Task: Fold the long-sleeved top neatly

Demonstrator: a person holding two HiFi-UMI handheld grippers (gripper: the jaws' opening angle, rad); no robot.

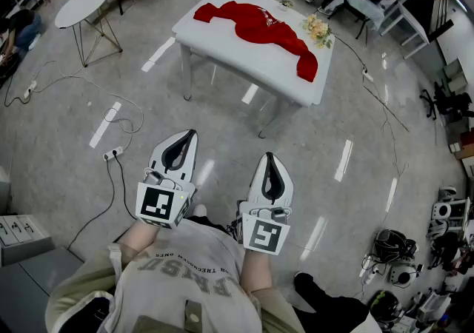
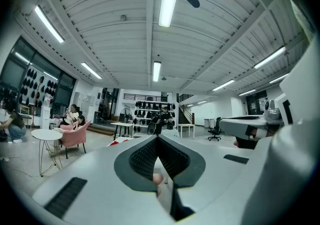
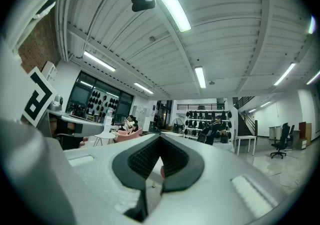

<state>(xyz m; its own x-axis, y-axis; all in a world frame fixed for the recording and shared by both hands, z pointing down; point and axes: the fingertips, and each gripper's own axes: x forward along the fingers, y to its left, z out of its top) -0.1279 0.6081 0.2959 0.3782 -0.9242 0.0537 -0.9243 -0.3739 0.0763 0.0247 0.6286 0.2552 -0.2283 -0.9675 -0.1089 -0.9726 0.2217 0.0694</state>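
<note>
We're standing well back from the job: the red long-sleeved top (image 1: 259,27) lies sprawled and unfolded across the white table (image 1: 218,49). It is far out beyond the tips of both sets of jaws, and only bare floor lies between.

Trouble spots first, left to right. Off to the left of the left jaws, a power strip (image 1: 112,153) and its cable (image 1: 114,180) trail over the floor. We reckon a careless step forward could catch a foot there. Up ahead, the garment runs slantwise along the table. Its right-hand end is bunched close to the table's edge, ahead and to the right of the right jaws. A tug from one side alone would probably drag that end over the edge. Just past that end sits a small bunch of flowers (image 1: 317,28), right beside the cloth. A swung sleeve could easily knock it over.

Now the jaws. The left gripper (image 1: 192,133) has its jaws pressed together tip to tip, pointing level towards the table. It clamps nothing, and its own view shows only the ribbed pads meeting. The right gripper (image 1: 269,155) matches it: jaws closed, empty, touching nothing, the room open beyond. Both must open before any cloth gets pinched.
</note>
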